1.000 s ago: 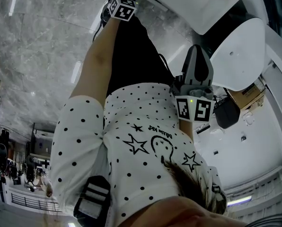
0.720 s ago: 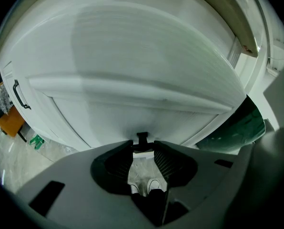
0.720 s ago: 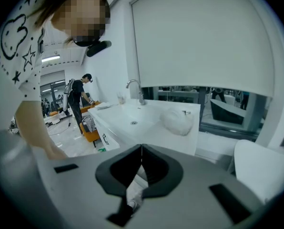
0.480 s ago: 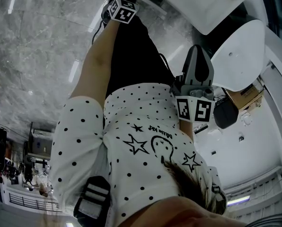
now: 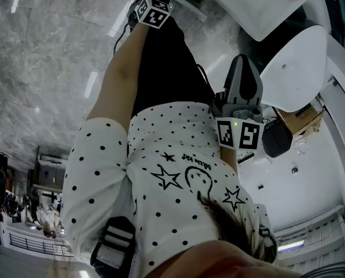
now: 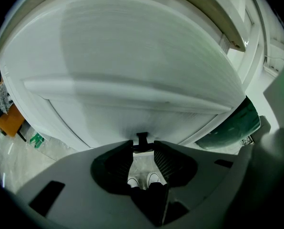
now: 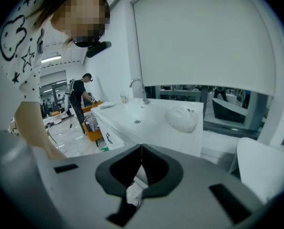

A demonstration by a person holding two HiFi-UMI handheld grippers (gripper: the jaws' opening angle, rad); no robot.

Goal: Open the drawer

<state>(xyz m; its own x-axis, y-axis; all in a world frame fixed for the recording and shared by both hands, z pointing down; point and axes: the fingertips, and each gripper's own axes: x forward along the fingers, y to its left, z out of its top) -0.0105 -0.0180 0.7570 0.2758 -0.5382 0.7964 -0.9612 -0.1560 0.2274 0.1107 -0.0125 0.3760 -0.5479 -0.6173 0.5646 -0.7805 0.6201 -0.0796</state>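
Pinching a small black handle (image 6: 142,138) at the very tips of the jaws of the left gripper (image 6: 143,149), with a narrow gap behind. Just beyond the handle, filling the left gripper view: the white front of the drawer (image 6: 132,61); hard to tell whether open at all. On the right gripper (image 7: 141,149), jaws pressed together with nothing inside, pointing toward a sink (image 7: 137,120), apart from the drawer. Probable risks from here: slipping off the handle, because of so shallow a hold; jamming the drawer by pulling sideways instead of straight back.
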